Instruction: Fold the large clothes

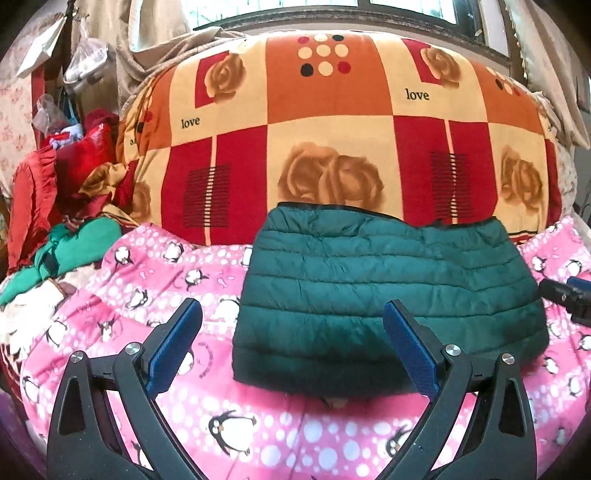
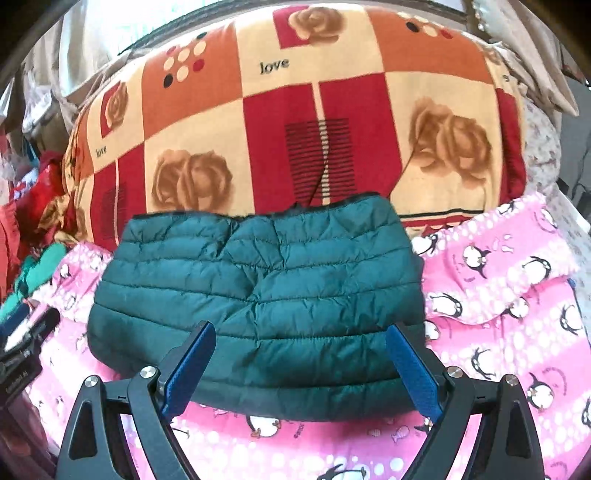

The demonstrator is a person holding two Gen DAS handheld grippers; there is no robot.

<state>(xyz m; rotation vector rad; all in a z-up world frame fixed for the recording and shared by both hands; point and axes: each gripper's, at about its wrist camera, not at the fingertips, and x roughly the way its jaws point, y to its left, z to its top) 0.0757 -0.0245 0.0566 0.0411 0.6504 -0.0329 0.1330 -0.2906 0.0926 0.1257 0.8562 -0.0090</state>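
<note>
A dark green quilted puffer jacket (image 1: pixel 391 295) lies folded into a compact rectangle on the pink penguin blanket (image 1: pixel 192 280). It also shows in the right wrist view (image 2: pixel 258 295). My left gripper (image 1: pixel 293 347) is open and empty, hovering over the jacket's near left corner. My right gripper (image 2: pixel 301 369) is open and empty, hovering over the jacket's near edge. The right gripper shows at the right edge of the left wrist view (image 1: pixel 569 295), and the left gripper at the left edge of the right wrist view (image 2: pixel 26 339).
A big red, orange and cream rose-print quilt bundle (image 1: pixel 332 129) rises just behind the jacket. A heap of red and green clothes (image 1: pixel 66 206) lies at the left. Curtains and a window (image 1: pixel 332 14) are behind.
</note>
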